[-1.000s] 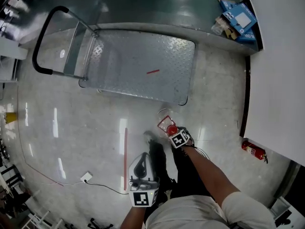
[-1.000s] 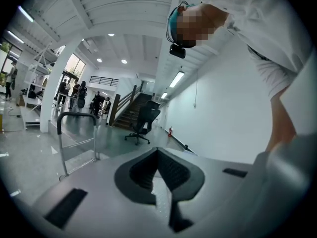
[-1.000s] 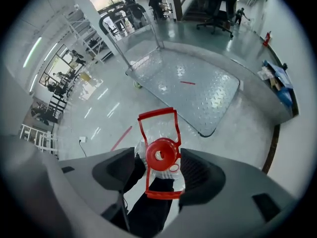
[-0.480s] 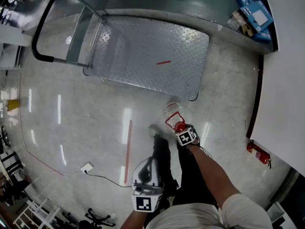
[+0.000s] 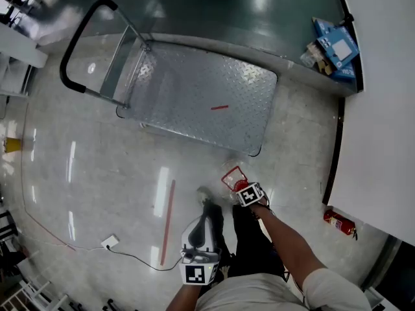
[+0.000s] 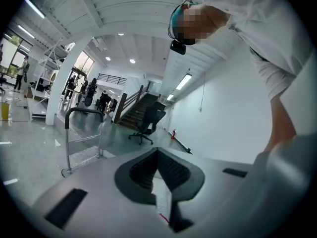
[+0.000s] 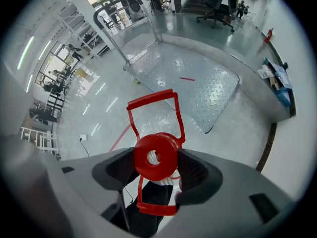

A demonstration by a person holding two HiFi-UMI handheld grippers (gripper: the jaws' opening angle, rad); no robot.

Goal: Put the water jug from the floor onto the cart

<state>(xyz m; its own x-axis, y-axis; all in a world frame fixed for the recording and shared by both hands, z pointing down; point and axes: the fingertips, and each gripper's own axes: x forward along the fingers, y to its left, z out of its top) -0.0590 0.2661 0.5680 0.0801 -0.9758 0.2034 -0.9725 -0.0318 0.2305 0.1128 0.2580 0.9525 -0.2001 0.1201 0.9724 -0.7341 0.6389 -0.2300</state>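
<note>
While the jug (image 5: 233,175) sits clenched by its red cap in your right gripper (image 5: 241,186), the head view shows it over the floor (image 5: 97,173) just short of the cart (image 5: 201,102), near the deck's near right corner. So the pickup looks done; the carry across and the set-down are not. I cannot tell whether the jug is clear of the floor. The deck is bare but for a small red strip (image 5: 219,107), and its handle (image 5: 81,50) stands at the far left end, out of your path. A red line (image 5: 167,222) and a cable (image 5: 130,253) lie on the floor to your left; an extinguisher (image 5: 340,223) lies by the wall to your right, well apart. Boxes (image 5: 334,47) sit beyond the cart.

Turning to the left gripper view, your left gripper (image 6: 158,157) is closed on nothing, its tips meeting. The cart handle (image 6: 81,114) and a chair (image 6: 148,125) show beyond.

From the right gripper view, the right gripper (image 7: 157,160) has its jaws pressed on either side of the cap (image 7: 156,155), the red carry loop (image 7: 153,103) pointing toward the cart deck (image 7: 198,83). Nothing stands between jug and deck except the deck's raised edge.
</note>
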